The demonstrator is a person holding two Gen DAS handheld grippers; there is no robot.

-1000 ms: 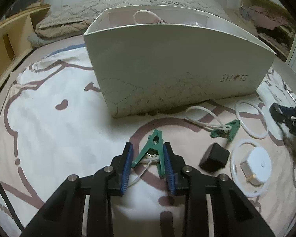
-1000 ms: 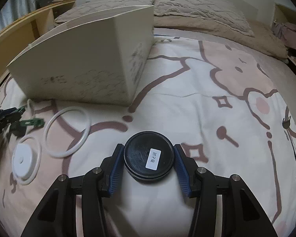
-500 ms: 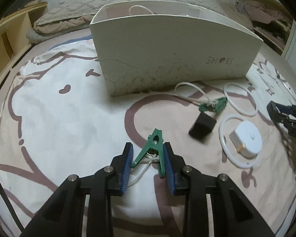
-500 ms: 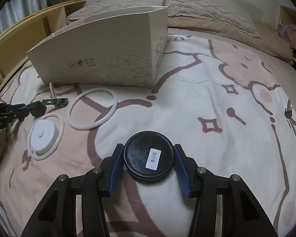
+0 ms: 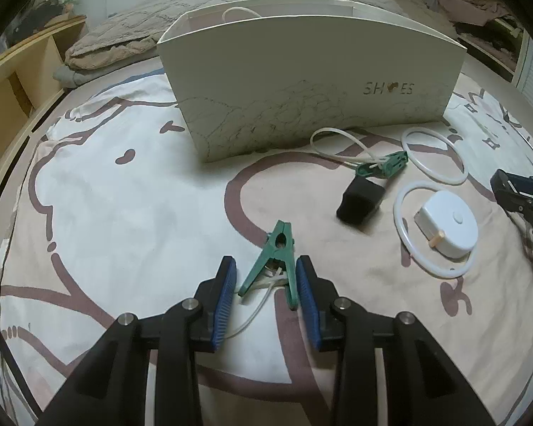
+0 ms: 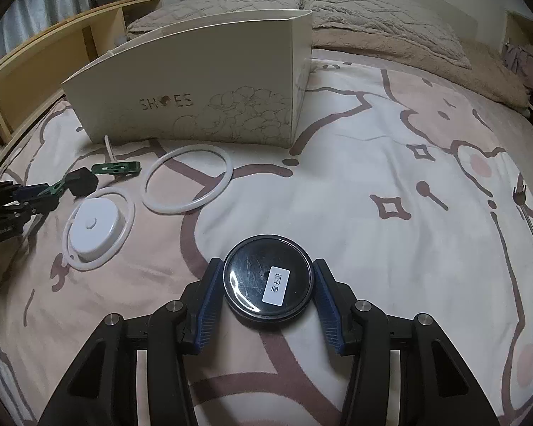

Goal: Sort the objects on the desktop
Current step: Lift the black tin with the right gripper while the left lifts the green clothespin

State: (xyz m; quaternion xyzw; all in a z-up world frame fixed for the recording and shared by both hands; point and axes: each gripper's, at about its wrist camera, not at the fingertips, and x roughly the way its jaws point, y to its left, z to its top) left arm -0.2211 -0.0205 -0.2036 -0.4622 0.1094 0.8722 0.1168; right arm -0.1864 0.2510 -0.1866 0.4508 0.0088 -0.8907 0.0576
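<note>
My left gripper point(image 5: 266, 266) has a green clothes peg point(image 5: 279, 248) with a white cord between its blue pads. Its jaws are opening, and the pads still touch the peg's legs. It also shows at the left edge of the right wrist view, left gripper point(image 6: 17, 195). My right gripper point(image 6: 268, 266) is shut on a round black tin point(image 6: 252, 277) with a white label, low over the bedspread. The white SHOES box point(image 5: 302, 88) point(image 6: 195, 99) stands open-topped ahead of both. The right gripper point(image 5: 515, 191) enters the left wrist view from the right.
In front of the box lie a second green peg point(image 5: 387, 165) on a white cord loop, a black cube point(image 5: 359, 202), a white round device point(image 5: 447, 223) inside a thin ring, and a larger white ring point(image 6: 192, 146). Pillows point(image 6: 373, 10) lie behind and a wooden shelf point(image 6: 53, 60) stands at the left.
Both grippers have drawn back from the box with the peg and the tin still between their pads. The box and the loose items now look farther away.
</note>
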